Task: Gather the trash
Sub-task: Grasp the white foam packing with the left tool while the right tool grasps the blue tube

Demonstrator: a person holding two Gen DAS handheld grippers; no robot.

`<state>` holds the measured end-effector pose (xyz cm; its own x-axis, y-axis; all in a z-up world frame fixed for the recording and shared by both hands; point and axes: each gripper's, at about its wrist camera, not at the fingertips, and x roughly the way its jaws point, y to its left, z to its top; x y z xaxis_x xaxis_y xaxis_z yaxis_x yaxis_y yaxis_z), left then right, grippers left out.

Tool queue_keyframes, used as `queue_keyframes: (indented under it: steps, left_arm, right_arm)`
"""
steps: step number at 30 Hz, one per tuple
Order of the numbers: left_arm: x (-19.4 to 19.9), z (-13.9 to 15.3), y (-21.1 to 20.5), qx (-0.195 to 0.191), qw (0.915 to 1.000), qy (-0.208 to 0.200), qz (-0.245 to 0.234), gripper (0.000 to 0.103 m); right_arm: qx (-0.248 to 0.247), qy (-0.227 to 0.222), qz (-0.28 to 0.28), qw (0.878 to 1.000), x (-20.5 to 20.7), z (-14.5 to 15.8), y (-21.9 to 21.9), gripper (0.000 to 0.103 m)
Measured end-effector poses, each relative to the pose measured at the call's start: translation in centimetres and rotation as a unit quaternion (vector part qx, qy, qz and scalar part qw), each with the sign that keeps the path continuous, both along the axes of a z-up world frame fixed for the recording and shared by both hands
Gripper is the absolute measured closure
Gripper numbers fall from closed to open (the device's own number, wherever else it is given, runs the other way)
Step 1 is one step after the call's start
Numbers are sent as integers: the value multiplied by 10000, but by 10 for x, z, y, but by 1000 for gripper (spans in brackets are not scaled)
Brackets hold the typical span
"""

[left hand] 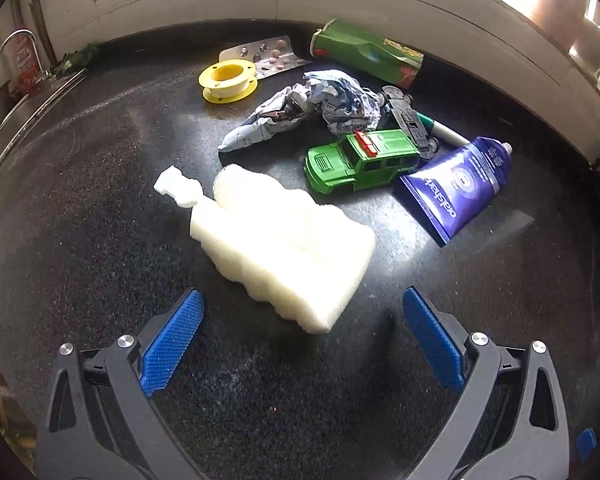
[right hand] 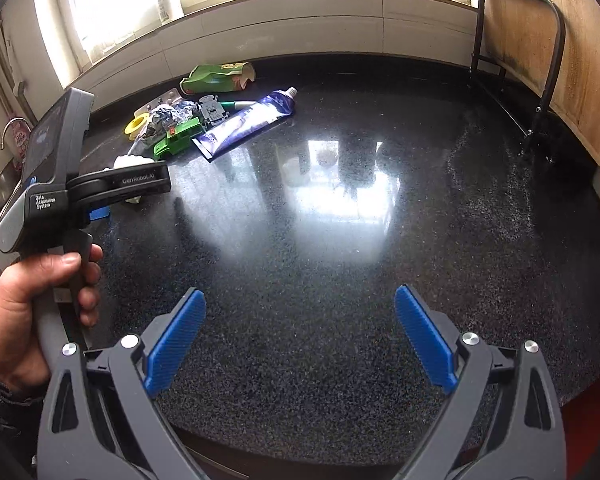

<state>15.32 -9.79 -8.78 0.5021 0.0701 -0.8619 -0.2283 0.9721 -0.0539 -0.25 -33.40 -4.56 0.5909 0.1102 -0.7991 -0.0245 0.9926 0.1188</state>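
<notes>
A white foam piece (left hand: 276,240) lies on the black counter (left hand: 100,200), just ahead of my open, empty left gripper (left hand: 302,304). Behind it lie crumpled foil wrappers (left hand: 300,112), a green toy car (left hand: 360,160), a purple tube (left hand: 460,184), a crushed green carton (left hand: 364,54), a pill blister (left hand: 260,56), a yellow tape spool (left hand: 228,80), a marker (left hand: 444,130) and a grey toy car chassis (left hand: 408,116). My right gripper (right hand: 300,300) is open and empty over bare counter, right of the pile (right hand: 204,120). The left gripper's body (right hand: 60,184) shows at that view's left.
A sink and tap (left hand: 8,64) sit at the far left. A tiled wall and window sill (right hand: 260,12) run behind the counter. A metal rack frame (right hand: 540,60) and wooden board (right hand: 580,60) stand at the right. The counter's front edge (right hand: 300,460) is near.
</notes>
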Motion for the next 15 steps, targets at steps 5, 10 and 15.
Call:
queue_keyframes:
  steps: [5,10,15]
  left_arm:
    - [25,-3,17,262,9991,118,302,7]
    - [30,-4,38,366,9992,53,148,7]
    - [23,-4,60,378,9991,2,-205,7]
  right_arm:
    - [16,305,54,9995,49,-14,8,11]
    - [73,545,7,9985,108,-24,28,11]
    - [302,601,-318,9972,173,-22,44,11]
